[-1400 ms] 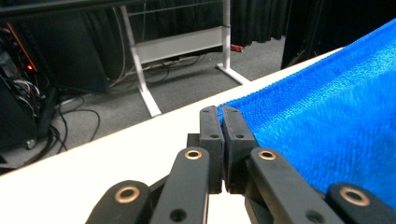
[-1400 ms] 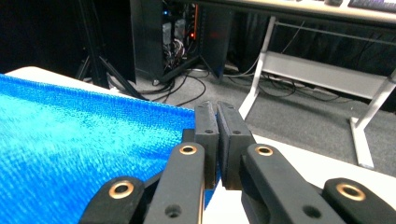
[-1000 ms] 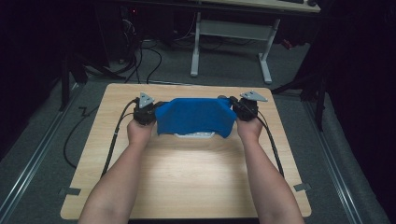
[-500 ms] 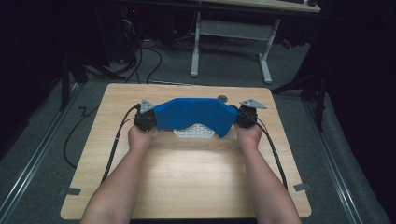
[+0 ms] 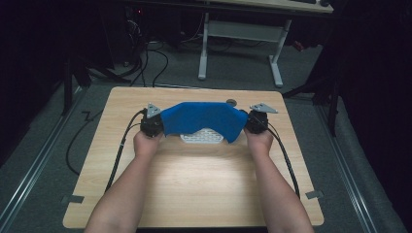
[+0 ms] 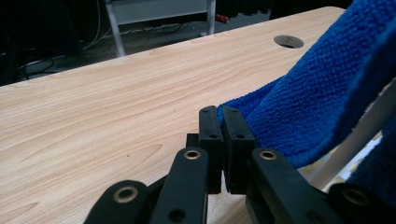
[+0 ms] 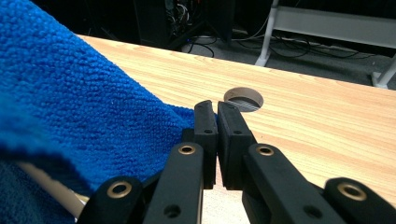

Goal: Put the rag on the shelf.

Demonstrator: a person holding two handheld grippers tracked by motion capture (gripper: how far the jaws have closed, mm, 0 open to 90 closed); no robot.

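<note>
In the left gripper view the two black fingers [image 6: 211,140] are pressed together on a corner of the blue microfibre cloth [image 6: 322,98], which runs off from the tips toward the right edge and rises there. A pale rim of something white [image 6: 359,135] shows under the cloth at the lower right. Beyond the fingers lies the light wood worktop [image 6: 102,112], with a round cable hole [image 6: 288,41] near its far edge.

In the right gripper view the fingers [image 7: 205,140] are likewise closed, pinching the opposite corner of the cloth [image 7: 70,107]; the fabric spreads away to the left of that view and upward. The cable hole [image 7: 243,99] sits just beyond the tips in the worktop [image 7: 327,126], and a pale curved edge [image 7: 46,184] shows beneath the cloth at the lower left.

From the high view, the left gripper [image 5: 151,125] and the right gripper [image 5: 255,121] hold the cloth [image 5: 201,118] stretched between them above the far half of the worktop [image 5: 194,179]. Under the cloth's near edge a white perforated object [image 5: 201,137] rests on the wood; what it is cannot be told. A hand grips each tool, left hand [image 5: 146,144] and right hand [image 5: 259,141], with a black cable [image 5: 121,150] trailing back from the left one. Behind the worktop, on the grey floor [image 5: 243,73], stands a white desk frame [image 5: 240,34].
</note>
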